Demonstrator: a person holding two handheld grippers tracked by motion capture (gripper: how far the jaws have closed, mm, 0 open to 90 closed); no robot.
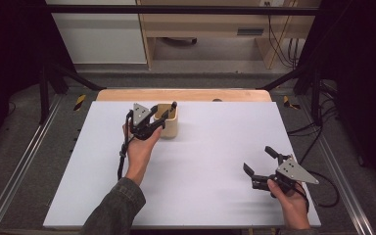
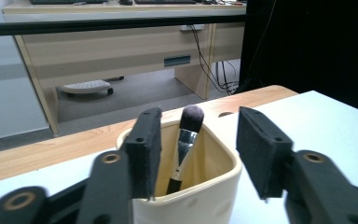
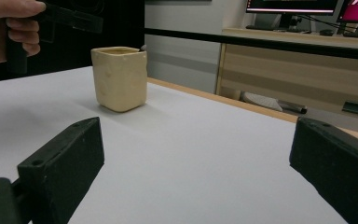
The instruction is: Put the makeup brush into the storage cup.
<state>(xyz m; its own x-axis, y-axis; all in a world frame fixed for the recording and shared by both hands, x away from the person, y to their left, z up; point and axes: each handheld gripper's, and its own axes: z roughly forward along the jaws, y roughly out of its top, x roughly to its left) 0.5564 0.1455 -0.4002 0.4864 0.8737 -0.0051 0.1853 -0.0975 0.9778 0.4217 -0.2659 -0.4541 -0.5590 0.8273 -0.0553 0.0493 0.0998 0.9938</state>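
Table (image 1: pixel 200 161): 1 cup (image 1: pixel 169 128), 1 brush (image 2: pixel 184 147).

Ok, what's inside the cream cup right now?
A makeup brush stands inside the cream cup, bristles up, leaning toward the far wall. Its handle's lower end and the cup's bottom are hidden by the rim. The left gripper is open around it, pads not touching.

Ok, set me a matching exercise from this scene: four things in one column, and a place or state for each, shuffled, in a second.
Things:
1. makeup brush
2. cream cup
3. left gripper
4. right gripper

Places or states:
A. jaws wide apart over bare white table, nothing between them
B. stands on the table near its far edge
C. leans bristles-up inside the cup
D. jaws open at the cup's rim, clear of the brush

Pairs: 1-C, 2-B, 3-D, 4-A
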